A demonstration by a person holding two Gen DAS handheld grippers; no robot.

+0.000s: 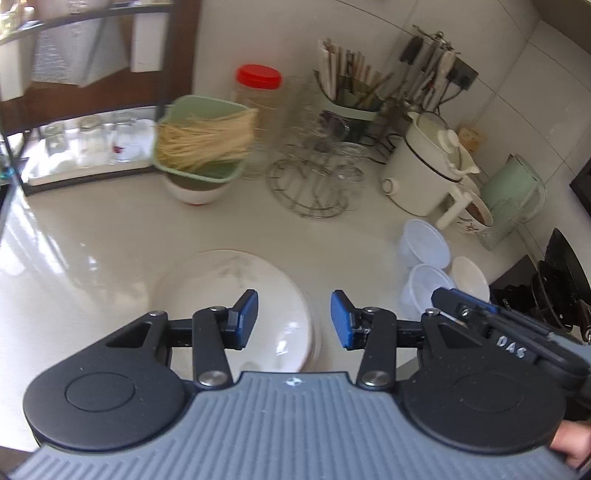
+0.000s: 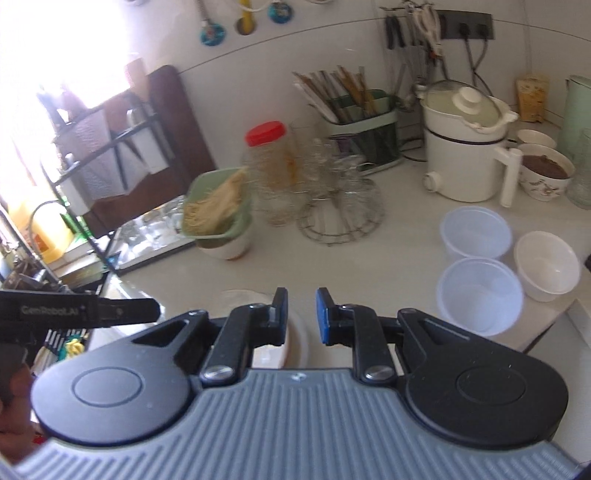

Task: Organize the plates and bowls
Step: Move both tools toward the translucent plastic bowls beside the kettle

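We note both tongs apart, gripping nothing: left gripper (image 1: 293, 319) above the plates (image 1: 236, 291), right gripper (image 2: 301, 317) near the bowls (image 2: 480, 291).

— What sort of place am I working in?

— A home kitchen. Before me lies a pale glossy countertop (image 2: 402, 229) backed by white wall tiles (image 1: 498, 74).

— Which items show it?

— A caddy of chopsticks (image 2: 351, 99), utensils hanging by a wall socket (image 2: 469, 26), a white electric cooking pot (image 2: 465, 147) with lid, a red-capped jar (image 2: 266, 155), a green basket of dried noodles (image 1: 203, 140), glasses on a wire rack (image 1: 317, 177), plastic bowls (image 2: 476, 288), and a plate (image 1: 236, 291).
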